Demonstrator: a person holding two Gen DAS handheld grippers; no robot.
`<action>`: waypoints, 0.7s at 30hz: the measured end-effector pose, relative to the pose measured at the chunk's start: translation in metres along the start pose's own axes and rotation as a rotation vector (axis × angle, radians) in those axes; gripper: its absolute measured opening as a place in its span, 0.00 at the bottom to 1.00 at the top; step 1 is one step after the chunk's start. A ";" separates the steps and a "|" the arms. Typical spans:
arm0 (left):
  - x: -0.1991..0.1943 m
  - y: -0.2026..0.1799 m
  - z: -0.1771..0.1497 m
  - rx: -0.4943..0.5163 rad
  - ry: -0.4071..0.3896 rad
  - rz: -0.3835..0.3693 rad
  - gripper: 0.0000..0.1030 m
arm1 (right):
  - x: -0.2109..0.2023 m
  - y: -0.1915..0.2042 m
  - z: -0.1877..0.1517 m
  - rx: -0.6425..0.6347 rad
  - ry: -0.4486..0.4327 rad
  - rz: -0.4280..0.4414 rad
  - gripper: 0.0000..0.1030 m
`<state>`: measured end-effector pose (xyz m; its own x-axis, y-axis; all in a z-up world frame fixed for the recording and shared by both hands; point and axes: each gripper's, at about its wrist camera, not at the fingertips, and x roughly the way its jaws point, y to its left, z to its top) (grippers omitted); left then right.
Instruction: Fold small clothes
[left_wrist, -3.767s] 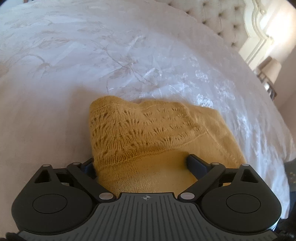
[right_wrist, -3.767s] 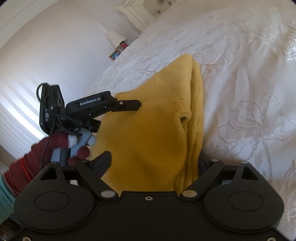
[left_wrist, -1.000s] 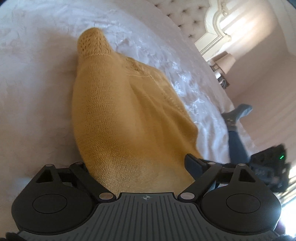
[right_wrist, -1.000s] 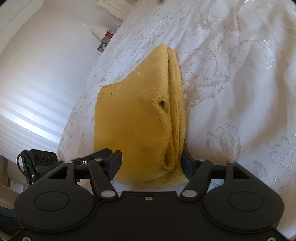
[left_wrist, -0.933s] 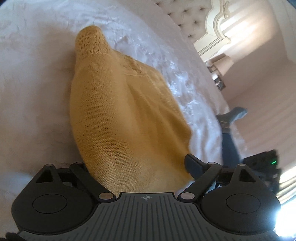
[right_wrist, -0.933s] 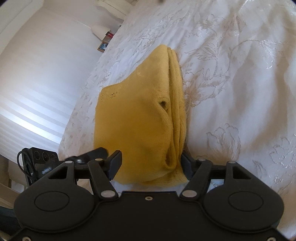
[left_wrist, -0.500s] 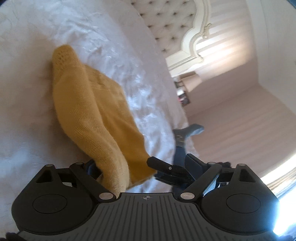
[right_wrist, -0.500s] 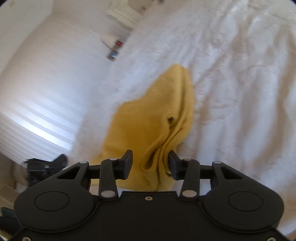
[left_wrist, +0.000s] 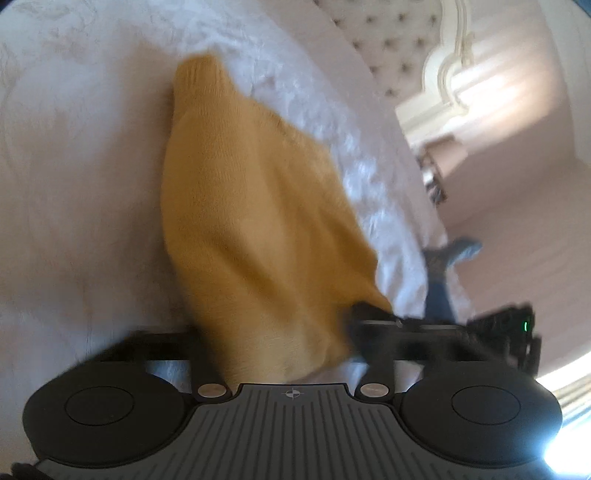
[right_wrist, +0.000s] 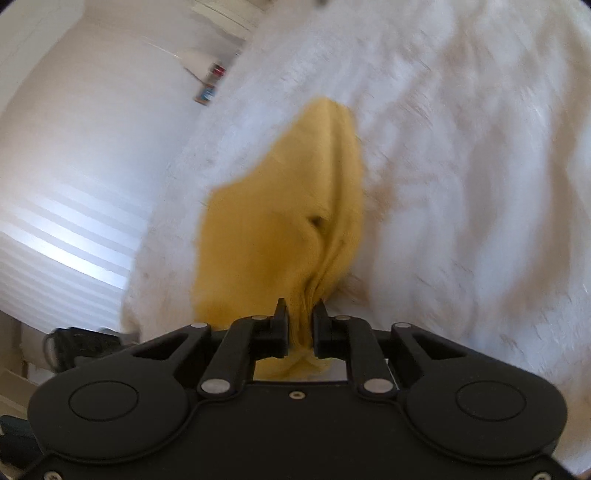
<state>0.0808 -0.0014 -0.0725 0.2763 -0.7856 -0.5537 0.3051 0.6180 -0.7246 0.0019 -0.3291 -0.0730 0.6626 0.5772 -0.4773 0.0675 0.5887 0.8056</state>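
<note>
In the left wrist view, the white embroidered bed (left_wrist: 74, 184) fills the left side, and the yellow knitted sweater (left_wrist: 258, 221) is spread across its middle. The far end of the sweater is laid on the cover, while its near end is gathered and drawn down into the mouth of the left gripper (left_wrist: 288, 363). The fingers of this gripper have just been closing and are now brought together. Their tips are blurred and hidden by the cloth, so the grip is read from the fabric narrowing between them.

To the right, a black finger of the right gripper (left_wrist: 406, 325) is seen against the sweater's near right corner, with a green light on its body. Beyond it, a leg (left_wrist: 439, 288) in blue jeans and a sock is seen past the bed's edge. A tufted headboard (left_wrist: 388, 48) is seen at the top.

In the right wrist view, a pale wall is crossed by bands of light at the left. A dark, blurred shape lies low at the left edge and cannot be identified. The sweater (right_wrist: 277, 221) is seen at the centre, folded on itself, with several layers stacked along its right edge. These layers are bunched and pinched between the fingers of the right gripper (right_wrist: 299, 325), which have just been closing onto them. The bed (right_wrist: 461, 184) takes up the right side, heavily blurred.
</note>
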 end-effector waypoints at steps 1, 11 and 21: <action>-0.006 -0.002 0.005 -0.014 -0.029 0.001 0.11 | -0.005 0.006 0.004 0.000 -0.017 0.031 0.21; -0.002 0.005 0.005 0.024 0.153 0.263 0.23 | -0.006 -0.004 -0.003 -0.036 0.100 -0.191 0.28; -0.038 -0.027 0.021 0.231 -0.104 0.394 0.49 | -0.028 0.042 0.018 -0.312 -0.104 -0.259 0.59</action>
<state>0.0807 0.0125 -0.0232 0.4982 -0.4892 -0.7159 0.3499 0.8688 -0.3502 -0.0006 -0.3310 -0.0191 0.7261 0.3371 -0.5993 0.0232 0.8591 0.5113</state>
